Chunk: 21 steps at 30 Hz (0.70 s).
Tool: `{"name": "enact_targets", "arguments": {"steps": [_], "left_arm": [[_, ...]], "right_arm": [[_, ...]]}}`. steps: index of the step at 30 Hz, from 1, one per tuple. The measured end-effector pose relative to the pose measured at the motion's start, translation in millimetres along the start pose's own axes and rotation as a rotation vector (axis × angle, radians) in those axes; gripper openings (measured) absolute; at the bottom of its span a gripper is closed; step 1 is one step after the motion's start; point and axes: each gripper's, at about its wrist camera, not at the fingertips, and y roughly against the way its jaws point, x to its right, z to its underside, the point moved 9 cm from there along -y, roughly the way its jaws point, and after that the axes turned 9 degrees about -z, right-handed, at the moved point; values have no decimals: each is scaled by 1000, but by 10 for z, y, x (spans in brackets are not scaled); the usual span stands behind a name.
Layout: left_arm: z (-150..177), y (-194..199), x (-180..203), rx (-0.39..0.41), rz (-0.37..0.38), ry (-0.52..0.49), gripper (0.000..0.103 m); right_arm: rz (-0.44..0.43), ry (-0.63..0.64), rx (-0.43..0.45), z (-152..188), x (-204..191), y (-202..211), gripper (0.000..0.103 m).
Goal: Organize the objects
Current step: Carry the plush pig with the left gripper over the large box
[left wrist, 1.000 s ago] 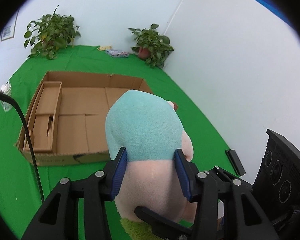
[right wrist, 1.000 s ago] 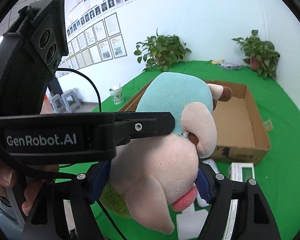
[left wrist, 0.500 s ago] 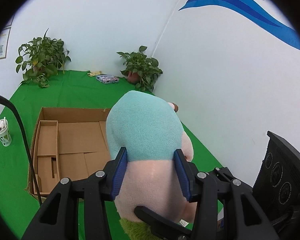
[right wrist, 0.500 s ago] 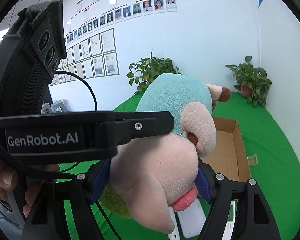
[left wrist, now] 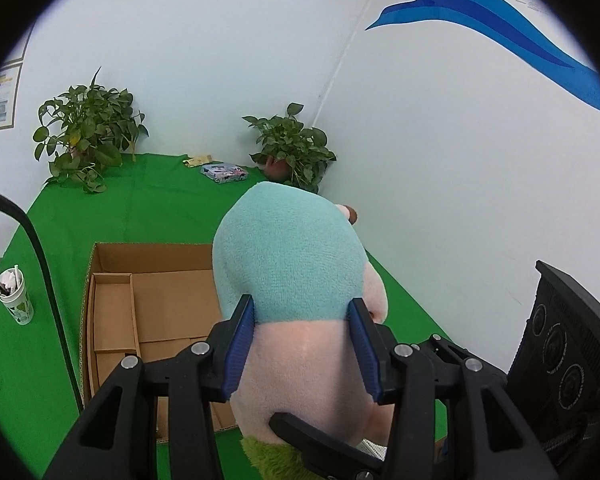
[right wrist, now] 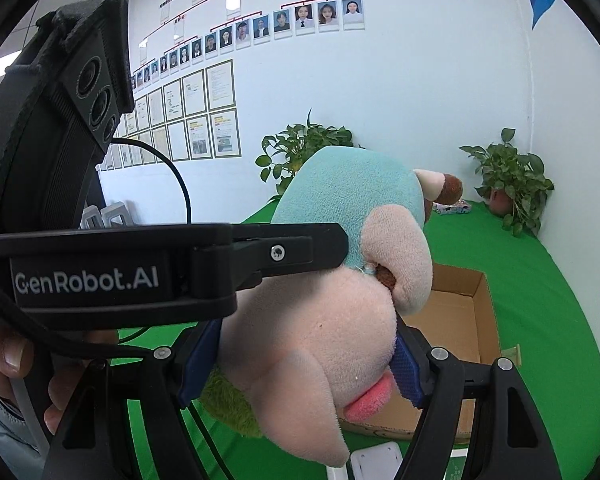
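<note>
Plush toy (left wrist: 296,280), teal on top and pale pink below with a green fringe at its base, is held clear of the green-covered counter (left wrist: 168,208) by both tools at once. Left gripper (left wrist: 302,320): jaws part-open and pressed into the toy's sides, blue pads denting the pink fabric just under the teal. Right gripper (right wrist: 306,356): jaws spread wider and likewise clamped on the toy's pink lower part, one pad at each flank; the left tool's black arm crosses in front of it in the right wrist view. A hand (right wrist: 8,360) grips a handle at the lower left of that view.

Below and beyond the toy stands an open cardboard box (left wrist: 148,300) with an inner divider tray along its left side. A paper cup (left wrist: 14,300) stands on the counter left of the box. Farther back, a small printed packet (left wrist: 224,172) lies near the wall between two potted plants (left wrist: 88,132). Framed notices and portrait photographs line the wall.
</note>
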Motion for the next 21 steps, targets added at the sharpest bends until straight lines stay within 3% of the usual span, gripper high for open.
{"name": "enact_targets", "arguments": {"steps": [10,21], "left_arm": [[-95,-251,-283,-31,-22,11,46],[21,-646,-670,-108,-49,58,46]], "right_arm": [[-26,-20,-33,-224,76,-623,72],[-67,-54,-124,-84,167,-1437,72]]}}
